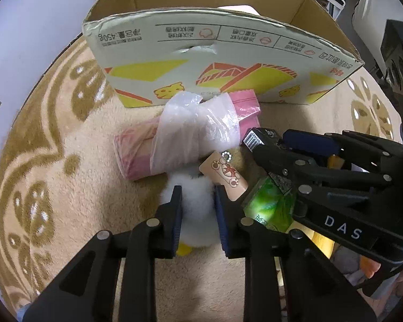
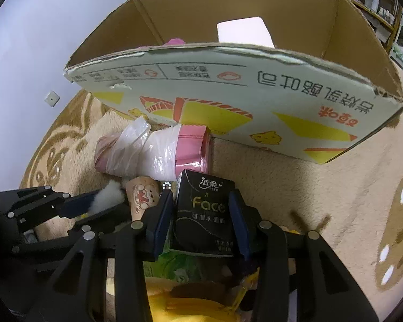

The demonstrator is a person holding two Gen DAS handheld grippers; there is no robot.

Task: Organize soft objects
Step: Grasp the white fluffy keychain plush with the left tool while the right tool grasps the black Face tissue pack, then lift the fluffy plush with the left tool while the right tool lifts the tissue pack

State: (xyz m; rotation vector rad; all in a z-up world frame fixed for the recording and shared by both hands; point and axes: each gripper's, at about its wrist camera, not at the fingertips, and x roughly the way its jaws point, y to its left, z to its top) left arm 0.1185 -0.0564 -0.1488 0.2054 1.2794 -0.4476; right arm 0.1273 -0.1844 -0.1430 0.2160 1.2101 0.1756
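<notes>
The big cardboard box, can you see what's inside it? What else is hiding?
- Cardboard box: its near wall blocks the inside in both views; only a pink tip shows in the right wrist view.
- White plush toy: the left gripper covers its sides; its face is hidden.
- Green packet: mostly under the right gripper and the black tissue pack.
</notes>
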